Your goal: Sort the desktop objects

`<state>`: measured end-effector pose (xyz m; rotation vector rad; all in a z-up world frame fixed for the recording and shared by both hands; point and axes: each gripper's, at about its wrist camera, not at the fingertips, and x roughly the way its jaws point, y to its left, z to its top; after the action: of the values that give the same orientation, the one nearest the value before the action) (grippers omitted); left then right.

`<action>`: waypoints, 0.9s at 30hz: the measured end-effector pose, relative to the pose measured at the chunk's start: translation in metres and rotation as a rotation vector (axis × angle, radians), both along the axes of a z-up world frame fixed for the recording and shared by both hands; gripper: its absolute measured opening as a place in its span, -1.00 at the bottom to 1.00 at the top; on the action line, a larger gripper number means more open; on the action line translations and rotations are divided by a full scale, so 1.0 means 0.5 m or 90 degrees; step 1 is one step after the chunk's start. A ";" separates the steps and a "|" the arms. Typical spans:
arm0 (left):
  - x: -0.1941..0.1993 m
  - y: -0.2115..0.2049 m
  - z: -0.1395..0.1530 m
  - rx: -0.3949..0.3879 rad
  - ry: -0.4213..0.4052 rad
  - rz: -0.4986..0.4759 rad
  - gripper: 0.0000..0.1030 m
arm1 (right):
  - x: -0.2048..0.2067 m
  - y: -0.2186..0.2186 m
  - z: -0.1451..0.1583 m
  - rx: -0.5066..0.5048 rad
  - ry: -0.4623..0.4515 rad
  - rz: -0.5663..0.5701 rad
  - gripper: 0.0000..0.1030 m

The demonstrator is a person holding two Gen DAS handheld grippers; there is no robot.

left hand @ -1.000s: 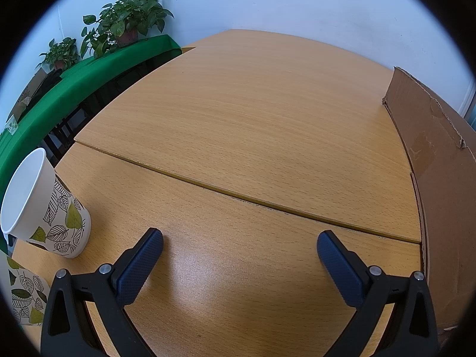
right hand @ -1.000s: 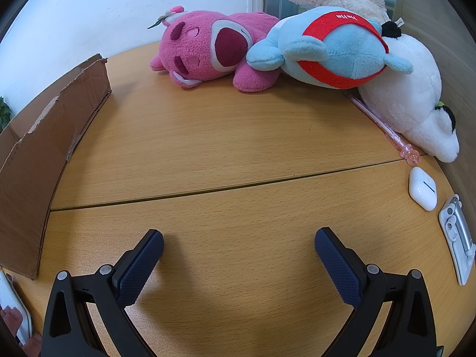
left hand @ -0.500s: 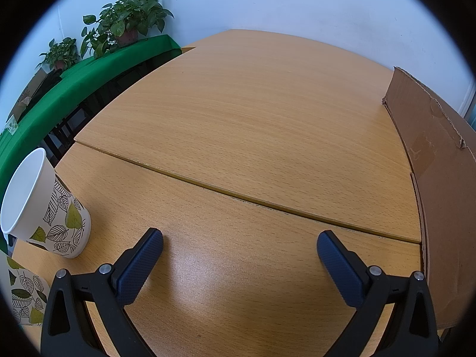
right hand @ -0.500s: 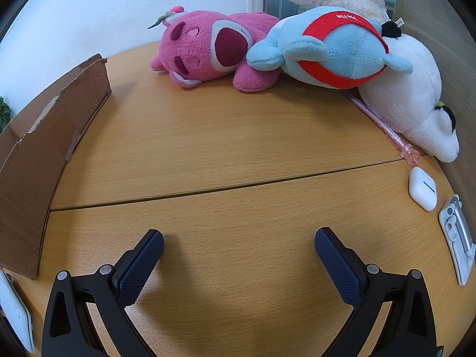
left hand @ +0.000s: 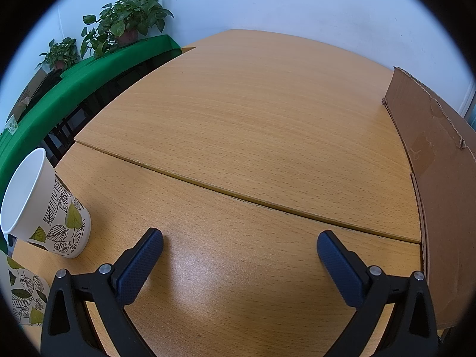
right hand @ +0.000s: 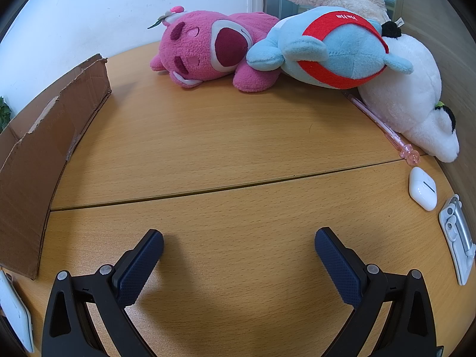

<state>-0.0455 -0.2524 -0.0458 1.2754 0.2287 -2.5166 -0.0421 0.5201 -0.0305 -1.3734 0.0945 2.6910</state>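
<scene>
Nearest, both grippers hover over bare desk with jaws spread wide, holding nothing: the left gripper has a leaf-print cup just to its left and a 2nd cup at the frame edge. Between the 2 grippers stands a cardboard wall. Right of the right gripper lie a white clip, an earbud case and a pink pen. Farther back, a pink plush, a blue plush and a white plush crowd the desk's far edge.

Left of the left fingers, a second leaf-print cup is cut off; a white flat object likewise beside the right fingers.
</scene>
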 end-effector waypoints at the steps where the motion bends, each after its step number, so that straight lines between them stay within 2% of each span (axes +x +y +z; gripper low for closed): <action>1: 0.000 0.000 -0.001 0.000 0.000 0.000 1.00 | 0.000 0.000 0.000 0.000 0.000 0.000 1.00; 9: -0.001 0.000 -0.001 0.000 0.000 0.000 1.00 | 0.000 -0.005 0.002 0.000 0.000 -0.035 1.00; 14: 0.007 0.009 -0.001 -0.003 0.000 -0.004 0.99 | 0.048 -0.026 0.003 0.003 -0.011 -0.053 1.00; 16: 0.031 0.030 0.012 -0.019 0.005 -0.016 0.98 | 0.078 -0.050 0.011 0.033 -0.010 -0.049 1.00; 19: 0.101 0.089 0.083 -0.032 0.065 -0.065 0.97 | 0.144 -0.101 0.066 0.052 0.041 -0.007 1.00; 23: 0.227 0.193 0.216 -0.033 0.166 -0.162 0.99 | 0.261 -0.196 0.195 0.041 0.154 0.090 1.00; 25: 0.290 0.241 0.270 -0.001 0.203 -0.216 0.99 | 0.311 -0.244 0.245 0.040 0.197 0.140 1.00; 27: 0.339 0.288 0.300 0.045 0.215 -0.274 0.99 | 0.366 -0.298 0.290 0.041 0.237 0.193 1.00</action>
<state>0.1242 -0.1085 0.1039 0.9989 0.1274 -3.1155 0.1409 0.3711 0.1143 -0.9175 -0.1803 3.1394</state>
